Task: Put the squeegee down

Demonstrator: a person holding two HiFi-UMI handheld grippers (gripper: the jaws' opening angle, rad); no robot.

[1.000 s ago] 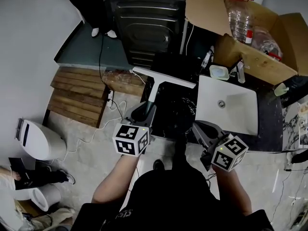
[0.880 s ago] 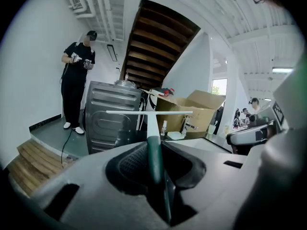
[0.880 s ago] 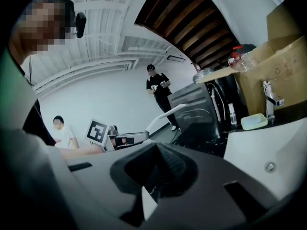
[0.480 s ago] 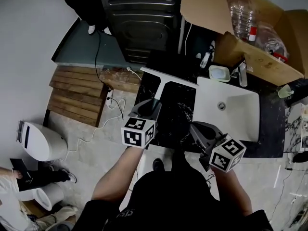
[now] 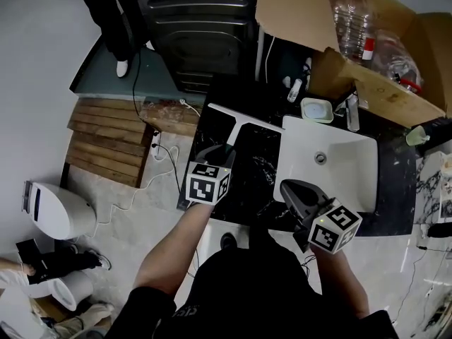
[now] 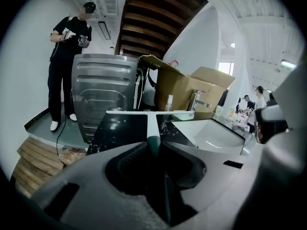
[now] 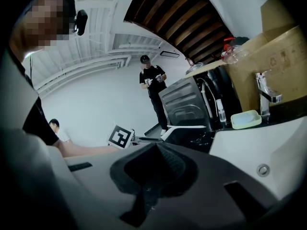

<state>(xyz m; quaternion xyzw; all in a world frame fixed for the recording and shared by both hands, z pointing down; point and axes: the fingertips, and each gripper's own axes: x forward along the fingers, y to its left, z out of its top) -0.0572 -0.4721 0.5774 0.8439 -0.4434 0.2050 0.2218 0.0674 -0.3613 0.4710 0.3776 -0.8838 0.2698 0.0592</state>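
Note:
The squeegee [image 5: 241, 122] has a long white blade and a dark green handle. My left gripper [image 5: 218, 152] is shut on that handle, and the blade hangs low over the far left part of the black marble counter [image 5: 258, 179]. In the left gripper view the squeegee [image 6: 152, 115] points straight ahead with its blade lying crosswise, the left gripper [image 6: 154, 146] clamped on the green grip. My right gripper [image 5: 294, 191] hovers at the counter's front edge by the white sink [image 5: 339, 171]. In its own view the right gripper [image 7: 156, 152] is shut with nothing held, and the squeegee [image 7: 186, 127] shows to its left.
Behind the sink, a soap dish [image 5: 317, 109] and a faucet [image 5: 352, 110] stand in front of an open cardboard box [image 5: 367, 83] holding plastic bottles. A dark metal appliance [image 5: 201, 27] stands behind the counter. A person [image 5: 106, 9] stands by it, near wooden slats [image 5: 106, 143] and cables.
My left gripper has carried the squeegee forward and down toward the counter top. The right gripper has shifted a little forward along the counter's front edge.

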